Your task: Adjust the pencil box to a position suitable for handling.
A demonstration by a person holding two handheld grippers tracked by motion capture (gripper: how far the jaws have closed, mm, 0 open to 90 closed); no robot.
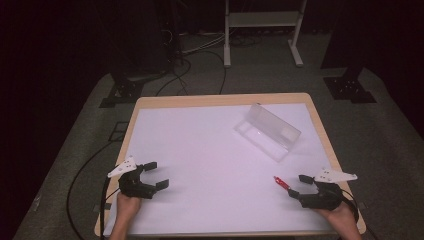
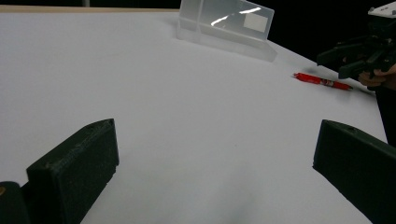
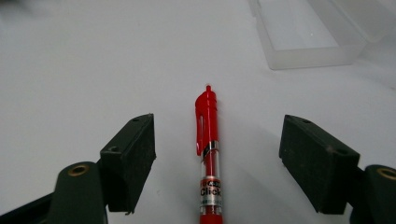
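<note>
Looking down from the high view, I see both my hands at the near edge of the white table (image 1: 200,145): my left gripper (image 1: 156,175) at the near left, my right gripper (image 1: 298,186) at the near right, and the red pen (image 1: 281,183) lying just in front of the right one, with the clear plastic case (image 1: 267,131) farther back and to the right, its lid standing open. That view gives the layout but little of the pen itself. My right gripper view supplies the close detail: the red pen (image 3: 208,154) lies flat on the white surface, running straight away from me between my two black jaws, its clip end pointing toward the clear plastic case (image 3: 306,35) beyond. My jaws stand spread wide on either side of the pen, a clear gap to each pad, so I am gripping nothing and touching nothing. My left gripper view shows what neither of the others does: the scene from across the table, with the red pen (image 2: 322,81) lying well apart from the clear plastic case (image 2: 229,28) and my right gripper (image 2: 362,56) just beyond the pen's far end. In that view my left jaws also stand wide apart over bare white surface, released and holding nothing.
</note>
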